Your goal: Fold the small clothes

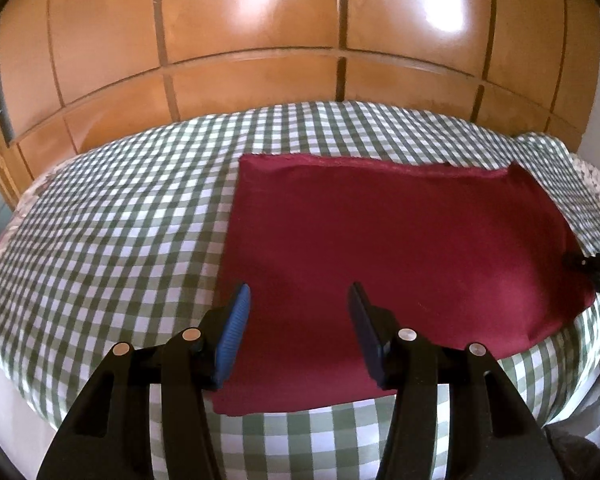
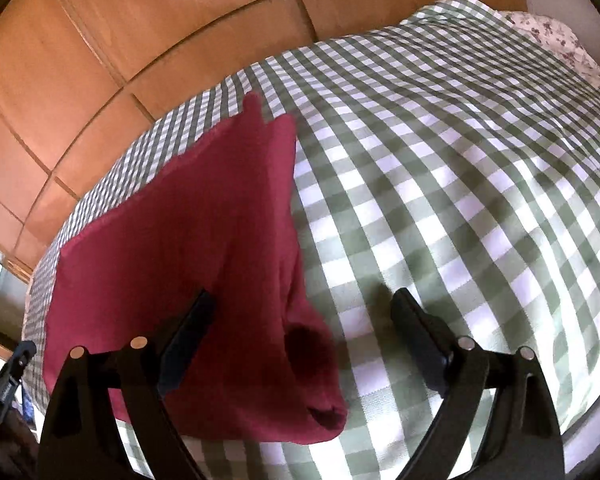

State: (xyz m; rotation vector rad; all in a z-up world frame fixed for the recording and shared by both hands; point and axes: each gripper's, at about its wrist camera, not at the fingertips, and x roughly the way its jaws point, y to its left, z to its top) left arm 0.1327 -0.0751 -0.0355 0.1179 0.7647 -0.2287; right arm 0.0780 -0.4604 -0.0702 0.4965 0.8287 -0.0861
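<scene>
Maroon knit cloth (image 1: 400, 240), roughly rectangular, lies flat on checked bedspread (image 1: 120, 220).

The left claw (image 1: 300, 296) is a black plastic frame of curved linkage arms, each joint capped by a round silver rivet, with slotted cut-outs in the outer arms. Its fingers (image 1: 232, 332) carry ribbed blue rubber pads. The right claw (image 2: 302, 310) has the same black frame and silver rivets, but its pads (image 2: 418, 336) look dark, nearly black.
</scene>
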